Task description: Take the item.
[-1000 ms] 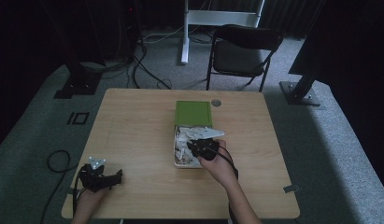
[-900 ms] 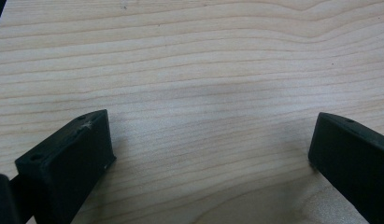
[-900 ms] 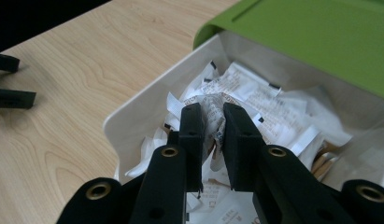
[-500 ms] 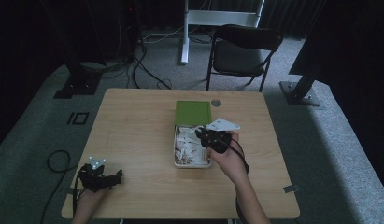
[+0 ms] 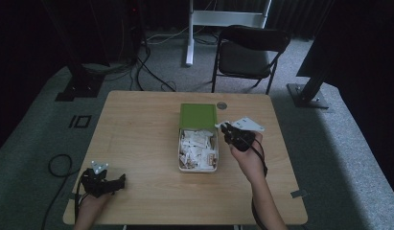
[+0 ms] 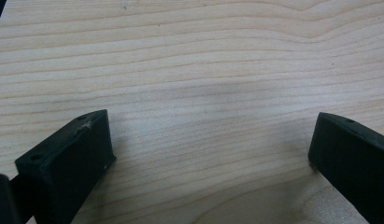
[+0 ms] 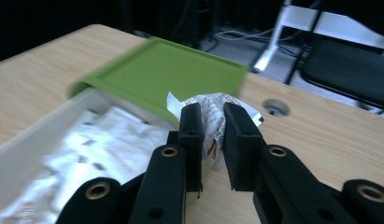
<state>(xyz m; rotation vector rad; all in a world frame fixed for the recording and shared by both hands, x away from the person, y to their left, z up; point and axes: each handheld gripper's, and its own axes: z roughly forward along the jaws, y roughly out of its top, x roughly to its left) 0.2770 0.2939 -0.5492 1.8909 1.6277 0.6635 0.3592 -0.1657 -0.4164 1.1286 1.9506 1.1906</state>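
With my right gripper [image 7: 209, 135] clamped on one crumpled packet [image 7: 212, 116] lifted clear beside the white box [image 5: 179, 149], I judge the job barely begun, since many packets remain inside, while my left gripper [image 6: 208, 154] rests wide open on the table [image 6: 203, 60].

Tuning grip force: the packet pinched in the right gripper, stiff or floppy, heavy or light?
Probably floppy: the packet is crumpled and bulging between the right gripper jaws. Likely light, since a narrow pinch holds it off the table. It may slip or tear if squeezed harder, as it looks like thin wrapper.
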